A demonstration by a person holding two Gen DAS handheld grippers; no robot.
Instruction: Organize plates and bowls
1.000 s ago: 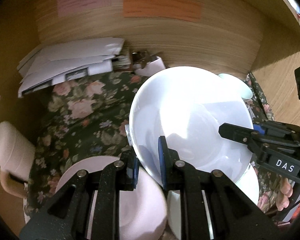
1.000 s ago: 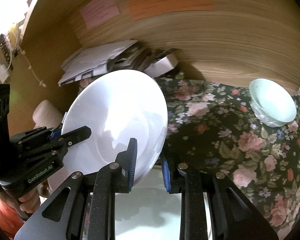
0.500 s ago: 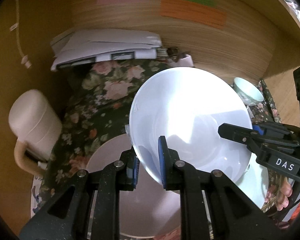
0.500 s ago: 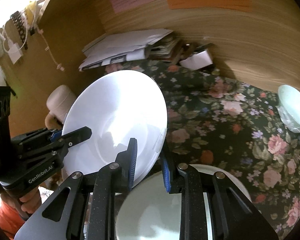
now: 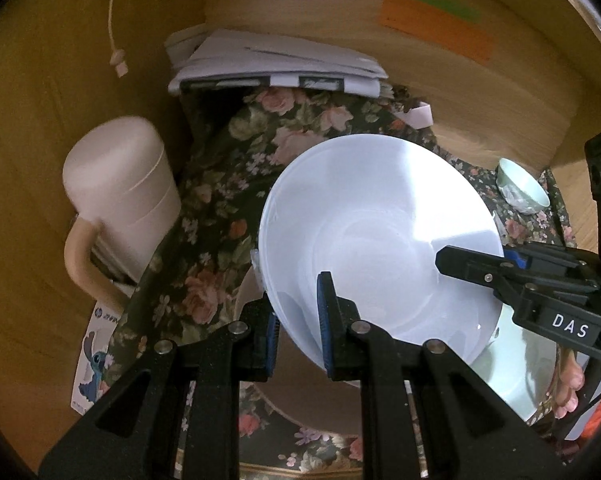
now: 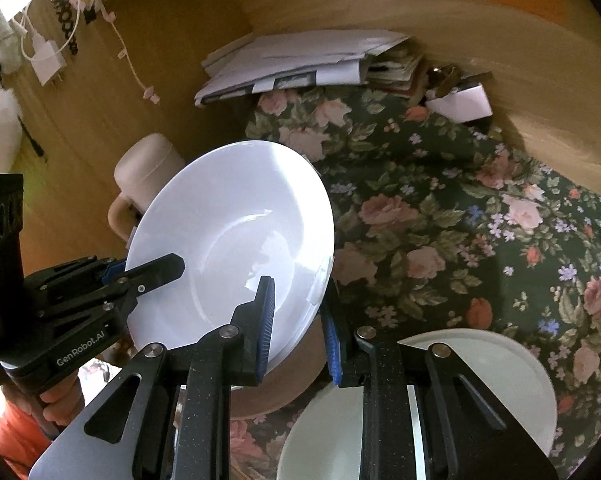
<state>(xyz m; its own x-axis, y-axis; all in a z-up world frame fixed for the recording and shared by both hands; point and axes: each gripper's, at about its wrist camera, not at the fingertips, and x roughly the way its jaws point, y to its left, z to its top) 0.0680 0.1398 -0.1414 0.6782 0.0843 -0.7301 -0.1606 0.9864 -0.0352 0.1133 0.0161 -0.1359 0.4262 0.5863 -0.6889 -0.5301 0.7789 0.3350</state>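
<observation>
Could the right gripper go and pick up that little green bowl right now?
Probably not yet. The right gripper is shut on the white plate, shared with the left gripper. The cloth towards the green bowl looks clear.

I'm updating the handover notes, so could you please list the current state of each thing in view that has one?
White plate: lifted, tilted, gripped at two rim spots.
Left tool: shut on the white plate's rim.
Right tool: shut on the white plate's rim.
Pink plate: flat on the cloth, under the white plate.
Pale green plate: flat on the cloth.
Small green bowl: upright, empty.
Lidded mug: lid on.
</observation>
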